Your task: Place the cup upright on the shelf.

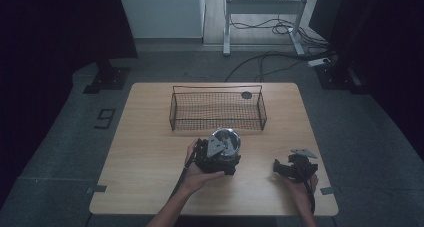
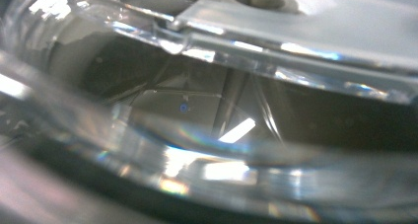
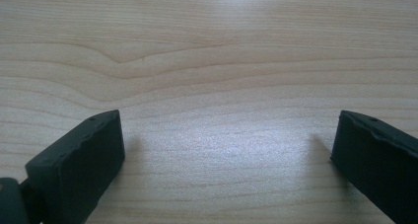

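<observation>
While the wooden table [image 1: 150,152] takes most of the high view, its four edges are all visible, and grey floor [image 1: 60,152] lies around it on every side. The left half of the tabletop is bare up to the left edge, and a bare strip also runs along the near edge between the two forearms.

The wire basket [image 1: 218,109] stands on the far middle part of the table, with its long side parallel to the far edge. Some free wood remains between it and the far edge, and more on its left and right. A small dark round spot [image 1: 246,95] shows at its far right corner; I cannot tell what it is.

Just in front of the basket, near its front wall, the left gripper [image 1: 223,154] is held over the table with a round, shiny, transparent object, the glass bowl [image 1: 227,138], at its front. In the left gripper view the clear curved glass [image 2: 207,150] is very close to the camera and hides the jaws, so I cannot tell whether they are clamped on it.

The right gripper [image 1: 280,168] is low near the right front corner, well apart from the left one. In the right gripper view its two black jaws are spread wide over bare wood [image 3: 217,86], with nothing between them.

On the floor left of the table, a dark mark [image 1: 105,118] reads like the digit 9.
</observation>
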Available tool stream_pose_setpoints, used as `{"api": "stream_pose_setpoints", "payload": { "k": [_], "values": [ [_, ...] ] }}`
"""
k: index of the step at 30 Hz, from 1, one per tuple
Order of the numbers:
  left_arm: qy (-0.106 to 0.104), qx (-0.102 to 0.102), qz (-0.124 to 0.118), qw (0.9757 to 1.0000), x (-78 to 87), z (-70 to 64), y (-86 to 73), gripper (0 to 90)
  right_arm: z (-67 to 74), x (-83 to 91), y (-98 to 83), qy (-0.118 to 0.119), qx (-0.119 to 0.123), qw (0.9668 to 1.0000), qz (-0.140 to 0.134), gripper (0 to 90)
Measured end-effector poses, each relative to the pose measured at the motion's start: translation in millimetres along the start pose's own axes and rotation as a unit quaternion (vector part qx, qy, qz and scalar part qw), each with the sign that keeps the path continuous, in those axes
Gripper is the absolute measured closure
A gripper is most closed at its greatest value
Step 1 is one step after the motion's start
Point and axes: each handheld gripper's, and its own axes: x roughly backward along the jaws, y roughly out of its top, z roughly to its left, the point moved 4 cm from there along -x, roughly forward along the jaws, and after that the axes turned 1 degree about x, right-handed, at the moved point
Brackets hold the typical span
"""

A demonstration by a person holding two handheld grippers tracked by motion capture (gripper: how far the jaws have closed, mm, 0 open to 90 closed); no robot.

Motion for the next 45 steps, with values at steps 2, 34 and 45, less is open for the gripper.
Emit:
{"api": "stream_pose_setpoints", "payload": {
  "k": [2, 34, 45],
  "values": [
    [0.001, -0.001, 0.000, 1.0000, 0.4, 0.5, 1.5, 4.1, 0.0, 0.0, 0.0, 0.000, 0.000, 1.0000, 0.000, 0.0],
    [0.015, 0.001, -0.002, 0.9999, 1.2, 13.9, 28.4, 4.1, -0.1, -0.1, 0.1, 0.000, 0.000, 1.0000, 0.000, 0.0],
    [0.016, 0.003, -0.005, 0.9998, 1.1, 19.3, 32.2, 4.1, -0.6, -0.3, 0.3, -0.001, 0.000, 1.0000, 0.000, 0.0]
  ]
}}
